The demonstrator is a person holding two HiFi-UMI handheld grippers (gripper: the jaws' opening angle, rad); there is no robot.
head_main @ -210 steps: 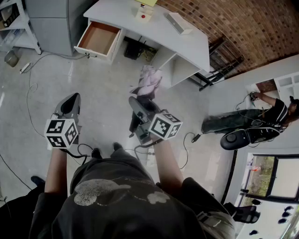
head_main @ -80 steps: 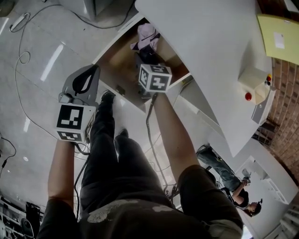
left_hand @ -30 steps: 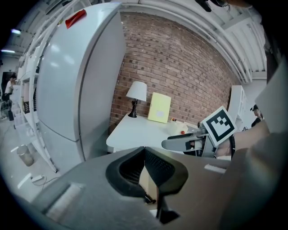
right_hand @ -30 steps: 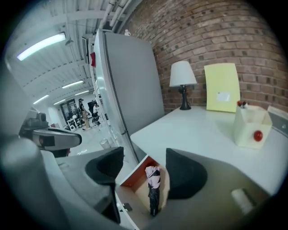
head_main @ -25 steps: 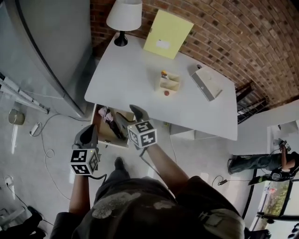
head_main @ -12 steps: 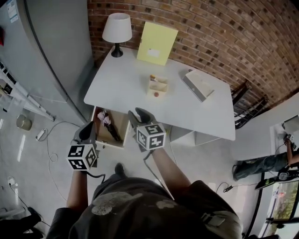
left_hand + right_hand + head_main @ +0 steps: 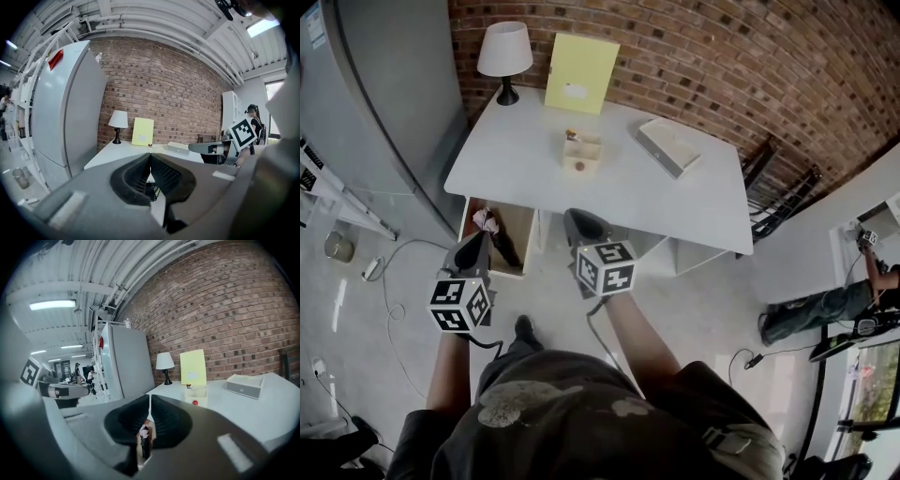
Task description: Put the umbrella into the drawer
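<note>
Pink-and-white fabric bunched at one end, black shaft and handle running on from it: folded umbrella (image 7: pixel 494 236), down in the open drawer (image 7: pixel 520 225) under the left end of the white desk (image 7: pixel 694 202). Lying slantwise on the wooden bottom, pale end toward the desk, dark end toward the drawer front. Glimpsed again in the right gripper view, small and dark with that pale tuft on top, through the slot low in the tongs. Right tongs (image 7: pixel 576 218) just snapped together, edges meeting, nothing pinched between them. Left tongs (image 7: pixel 478 242) pressed together too, ribbed faces touching up front, empty. Both out in front of the desk, clear of the umbrella, left one overlapping the drawer's front edge in the head view. Up on the desk: white lamp (image 7: pixel 504 49), yellow board (image 7: pixel 581 73) propped against the brick wall (image 7: pixel 722 56), small open box (image 7: pixel 581 152), flat white box (image 7: pixel 667 147).
</note>
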